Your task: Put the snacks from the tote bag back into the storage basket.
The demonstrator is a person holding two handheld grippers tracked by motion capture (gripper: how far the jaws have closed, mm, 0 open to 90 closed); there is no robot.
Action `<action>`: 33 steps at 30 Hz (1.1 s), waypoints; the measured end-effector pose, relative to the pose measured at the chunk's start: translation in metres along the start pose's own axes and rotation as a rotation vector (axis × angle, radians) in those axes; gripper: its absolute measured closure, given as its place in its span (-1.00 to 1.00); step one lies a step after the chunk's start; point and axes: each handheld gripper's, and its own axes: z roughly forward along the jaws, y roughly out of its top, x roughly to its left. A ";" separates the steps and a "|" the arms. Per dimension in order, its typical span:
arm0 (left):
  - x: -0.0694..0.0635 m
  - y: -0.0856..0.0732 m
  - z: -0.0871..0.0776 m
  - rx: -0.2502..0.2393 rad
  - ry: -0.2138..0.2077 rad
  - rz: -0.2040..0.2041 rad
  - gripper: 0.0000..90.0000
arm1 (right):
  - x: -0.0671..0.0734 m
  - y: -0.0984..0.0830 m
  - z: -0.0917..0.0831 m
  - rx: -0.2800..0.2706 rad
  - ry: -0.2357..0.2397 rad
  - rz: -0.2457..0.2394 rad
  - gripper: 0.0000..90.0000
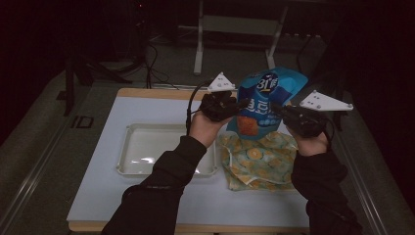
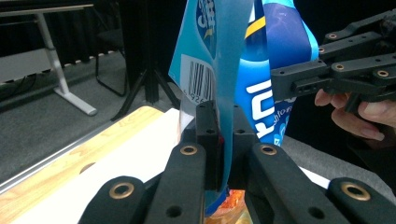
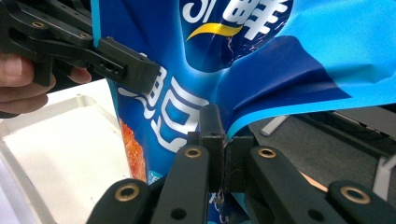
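A blue snack bag point(image 1: 264, 105) with white lettering hangs in the air between both grippers, above the table's back right. My left gripper point(image 1: 241, 104) is shut on the bag's left edge point(image 2: 229, 70), its pads pinching the thin seam. My right gripper point(image 1: 274, 106) is shut on the bag's right edge point(image 3: 261, 79), where the foil creases. In the left gripper view the right gripper point(image 2: 280, 84) bites the bag farther off. In the right gripper view the left gripper point(image 3: 140, 70) grips it at the upper left.
A white tray point(image 1: 128, 161) lies on the white table top point(image 1: 98, 191) to the left. A yellow patterned cloth bag point(image 1: 257, 161) lies under the snack bag. The wooden table edge point(image 2: 56, 168) and desk legs point(image 1: 198, 49) stand behind.
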 end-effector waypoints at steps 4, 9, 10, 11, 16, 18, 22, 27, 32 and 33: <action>0.003 -0.001 -0.009 -0.002 0.013 0.000 0.96 | 0.005 0.005 0.006 -0.003 0.012 -0.006 0.98; 0.008 -0.003 -0.022 -0.006 0.026 -0.012 0.96 | 0.013 0.011 0.014 -0.005 0.026 -0.016 0.98; 0.009 -0.003 -0.024 -0.010 0.031 -0.017 0.96 | 0.015 0.012 0.016 -0.006 0.031 -0.016 0.98; 0.010 -0.004 -0.026 -0.009 0.033 -0.015 0.96 | 0.016 0.013 0.017 -0.006 0.035 -0.018 0.98; 0.014 -0.006 -0.037 -0.012 0.046 -0.024 0.96 | 0.023 0.017 0.024 -0.007 0.046 -0.027 0.98; 0.015 -0.007 -0.042 -0.009 0.053 -0.018 0.96 | 0.026 0.020 0.028 -0.008 0.052 -0.030 0.98; 0.019 -0.009 -0.052 -0.016 0.066 -0.028 0.96 | 0.033 0.024 0.034 -0.010 0.065 -0.038 0.98; 0.023 -0.013 -0.066 -0.016 0.083 -0.032 0.96 | 0.042 0.029 0.043 -0.012 0.082 -0.046 0.98; 0.027 -0.016 -0.079 -0.018 0.101 -0.036 0.96 | 0.052 0.034 0.052 -0.015 0.098 -0.057 0.98; 0.028 -0.017 -0.081 -0.018 0.105 -0.037 0.96 | 0.054 0.034 0.053 -0.015 0.098 -0.058 0.98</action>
